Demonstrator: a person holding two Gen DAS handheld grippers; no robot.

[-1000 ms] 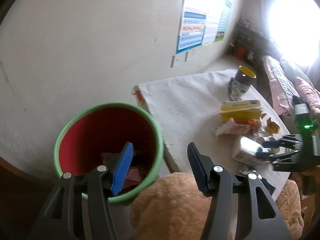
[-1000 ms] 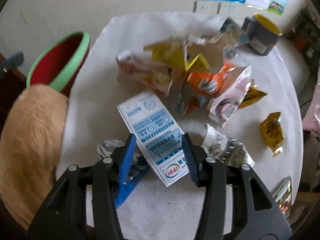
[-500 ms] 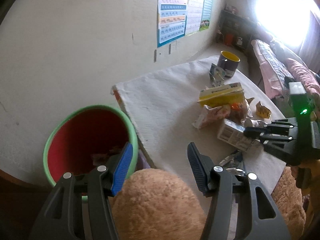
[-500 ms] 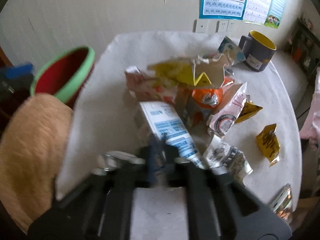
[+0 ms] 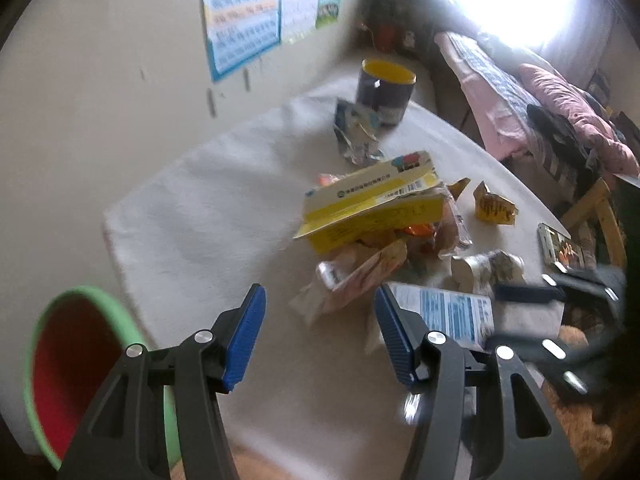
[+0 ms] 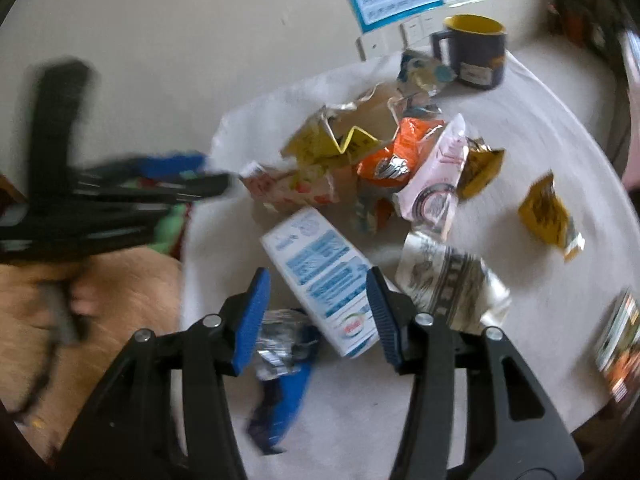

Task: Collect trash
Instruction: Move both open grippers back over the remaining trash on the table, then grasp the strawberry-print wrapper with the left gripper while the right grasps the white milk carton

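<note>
A pile of trash lies on the white-clothed table [image 5: 208, 216]: a yellow box [image 5: 368, 208], a pink wrapper [image 5: 356, 276], an orange packet [image 6: 400, 152], and a white-and-blue milk carton [image 6: 320, 276]. My right gripper [image 6: 318, 316] is open with its jaws on either side of the carton's near end, which also shows in the left wrist view [image 5: 448, 312]. My left gripper [image 5: 320, 336] is open and empty over the table's near edge, just short of the pink wrapper. The red bin with a green rim [image 5: 68, 364] stands at the lower left.
A dark mug with yellow inside [image 5: 386, 88] stands at the table's far end by the wall. Yellow sachets [image 6: 548, 216], a silver wrapper [image 6: 448, 280] and a blue wrapper [image 6: 284, 396] lie around. A tan plush cushion [image 6: 100, 304] sits beside the table. A bed [image 5: 540, 92] is at the right.
My left gripper has swung from above the bin to over the table, toward the trash pile. My right gripper stays around the milk carton, jaws open.
</note>
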